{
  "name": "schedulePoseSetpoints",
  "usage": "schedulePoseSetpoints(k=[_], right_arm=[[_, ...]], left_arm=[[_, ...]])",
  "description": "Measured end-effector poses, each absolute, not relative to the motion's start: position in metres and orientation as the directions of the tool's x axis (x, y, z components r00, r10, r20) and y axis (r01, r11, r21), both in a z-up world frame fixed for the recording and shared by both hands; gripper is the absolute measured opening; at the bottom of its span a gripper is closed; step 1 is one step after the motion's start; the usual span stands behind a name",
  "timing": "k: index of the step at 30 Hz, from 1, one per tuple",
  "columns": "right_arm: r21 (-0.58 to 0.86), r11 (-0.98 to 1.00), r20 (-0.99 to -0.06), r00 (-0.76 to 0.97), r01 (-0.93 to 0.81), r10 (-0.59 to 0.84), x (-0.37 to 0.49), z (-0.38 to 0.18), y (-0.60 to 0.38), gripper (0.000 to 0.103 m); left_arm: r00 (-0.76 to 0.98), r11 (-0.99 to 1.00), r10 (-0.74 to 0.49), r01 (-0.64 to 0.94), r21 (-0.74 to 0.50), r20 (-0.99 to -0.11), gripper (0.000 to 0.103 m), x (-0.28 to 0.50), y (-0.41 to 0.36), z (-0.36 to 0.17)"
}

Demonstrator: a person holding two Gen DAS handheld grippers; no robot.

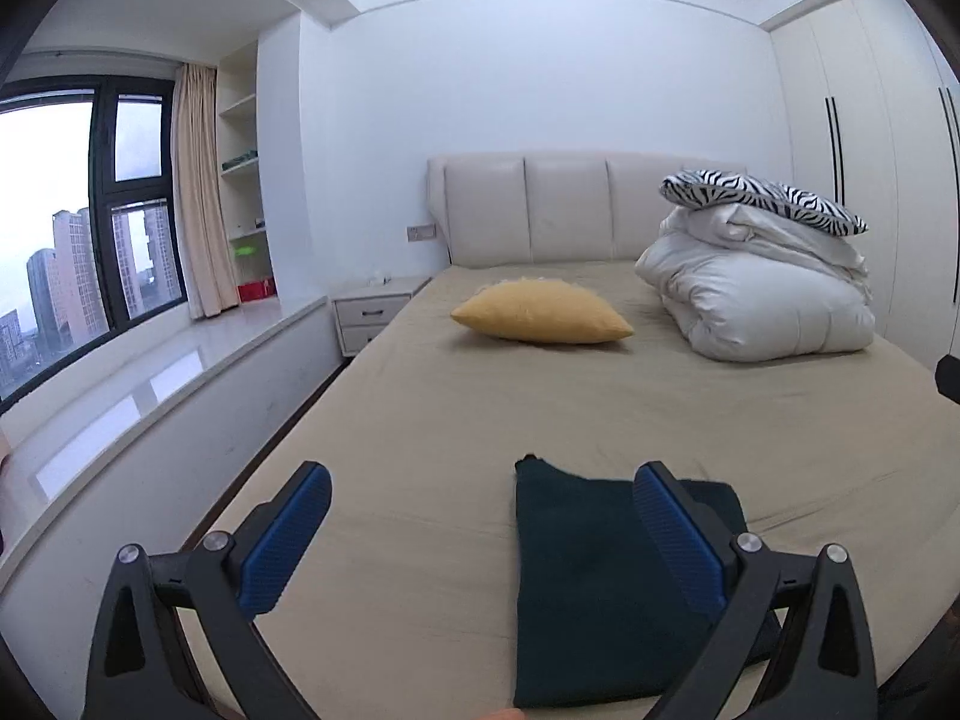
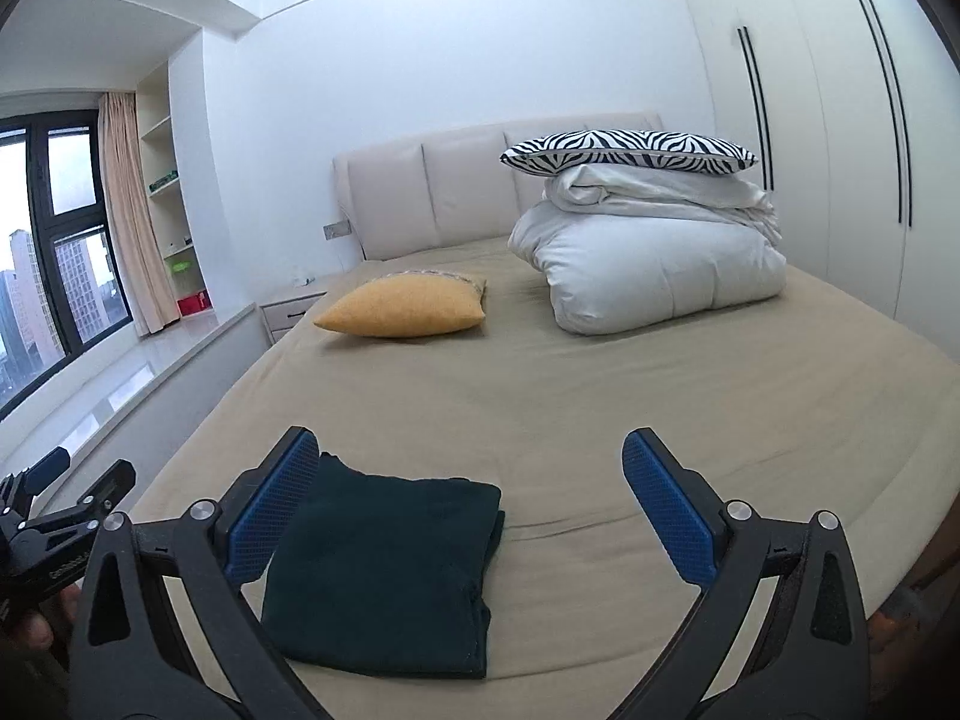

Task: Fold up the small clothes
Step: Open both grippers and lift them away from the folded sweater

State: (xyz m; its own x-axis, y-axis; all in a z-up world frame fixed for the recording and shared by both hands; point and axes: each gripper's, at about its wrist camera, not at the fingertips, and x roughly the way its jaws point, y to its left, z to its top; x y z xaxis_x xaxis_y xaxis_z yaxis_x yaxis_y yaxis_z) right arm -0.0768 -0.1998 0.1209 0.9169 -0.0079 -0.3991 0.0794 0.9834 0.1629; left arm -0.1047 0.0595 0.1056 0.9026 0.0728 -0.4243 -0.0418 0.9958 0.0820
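Note:
A dark green folded garment (image 1: pixel 582 588) (image 2: pixel 384 570) lies flat near the front edge of the beige bed (image 1: pixel 456 420) (image 2: pixel 540 396). My left gripper (image 1: pixel 483 480) hovers above the bed, open wide, with nothing between its blue pads; its right finger overlaps the garment in the picture without touching it. My right gripper (image 2: pixel 471 450) is also open wide and raised over the bed, nothing held. The garment shows below its left finger (image 2: pixel 270 516). The left gripper's black frame (image 2: pixel 54 516) appears at the left edge of the right wrist view.
A yellow cushion (image 1: pixel 540 315) (image 2: pixel 402 306) lies mid-bed. A folded white duvet (image 1: pixel 762 294) (image 2: pixel 654 258) with a zebra pillow (image 1: pixel 762 192) (image 2: pixel 624 153) on top sits at the headboard's right. Window ledge (image 1: pixel 150 372) and nightstand (image 1: pixel 372 312) at left, wardrobe (image 2: pixel 840 120) at right.

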Motion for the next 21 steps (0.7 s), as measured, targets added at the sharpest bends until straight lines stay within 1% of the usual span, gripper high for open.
schedulePoseSetpoints(k=[2,4,6,8,11,16,21], right_arm=[[0.158,0.985,-0.435,0.9,0.067,0.008,-0.079,0.121,-0.193,0.103],[0.149,0.986,-0.497,0.868,0.071,0.013,-0.074,0.11,-0.186,0.103],[0.143,0.987,-0.556,0.831,0.068,0.023,-0.063,0.092,-0.18,0.103],[0.154,0.987,-0.61,0.79,0.054,0.052,-0.051,0.07,-0.176,0.103],[0.143,0.988,-0.652,0.757,0.055,0.052,-0.041,0.044,-0.168,0.103],[0.097,0.993,-0.683,0.73,0.064,0.02,-0.036,0.02,-0.157,0.103],[0.047,0.997,-0.709,0.705,0.06,-0.009,-0.032,0.01,-0.148,0.103]], left_arm=[[0.859,0.998,0.052,-0.033,0.047,-0.51,0.103,-0.098,0.063,0.088],[0.817,0.999,0.036,-0.028,0.023,-0.575,0.103,-0.093,0.062,0.069],[0.788,1.0,0.026,-0.02,0.017,-0.615,0.103,-0.09,0.06,0.052],[0.773,1.0,0.022,-0.018,0.013,-0.634,0.103,-0.089,0.06,0.04],[0.751,1.0,0.023,-0.019,0.014,-0.66,0.103,-0.083,0.061,0.027],[0.734,1.0,0.03,-0.019,0.023,-0.679,0.103,-0.08,0.06,0.018],[0.725,1.0,0.026,-0.017,0.02,-0.689,0.103,-0.08,0.06,0.013]])
